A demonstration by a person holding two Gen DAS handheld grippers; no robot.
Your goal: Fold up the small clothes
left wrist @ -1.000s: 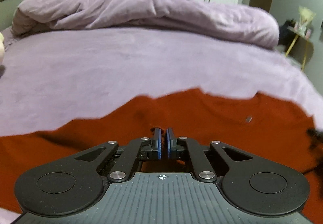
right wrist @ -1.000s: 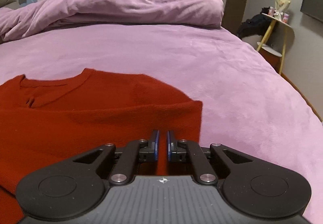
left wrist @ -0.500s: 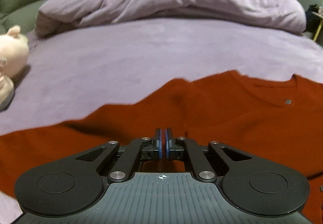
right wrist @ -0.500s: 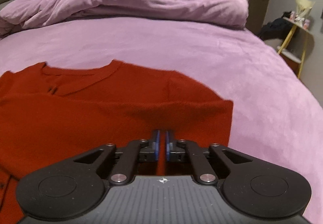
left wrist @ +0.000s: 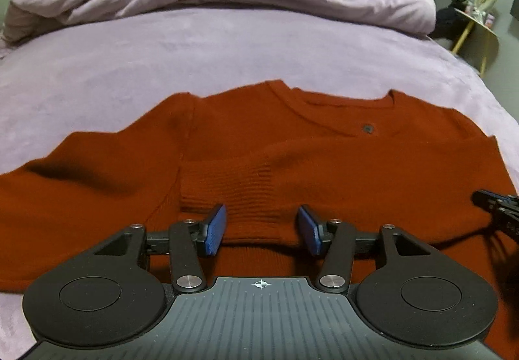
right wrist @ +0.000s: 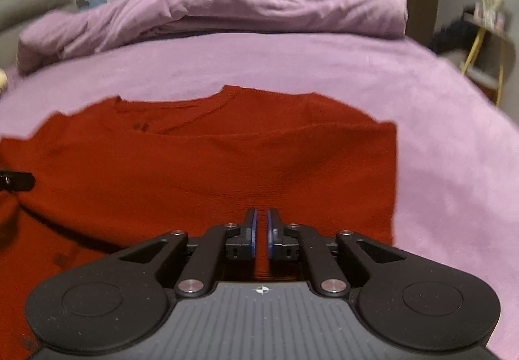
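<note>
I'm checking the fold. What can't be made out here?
- Left wrist view: sweater hem, hidden behind the left gripper, whose jaws are opening.
- Right wrist view: whether the shut right gripper pinches cloth; its body hides that.
- Right wrist view: side table, blurred.

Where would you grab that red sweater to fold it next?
Probably the ribbed cuff of the red sweater, approached from the near side. It lies flat across the body with a free edge facing the left gripper, whose fingers are opening.

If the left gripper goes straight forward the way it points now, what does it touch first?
Most likely the ribbed cuff of the red sweater, which lies right ahead of the left gripper while its jaws are opening, empty. Depth is unclear, but nothing else stands in between.
</note>
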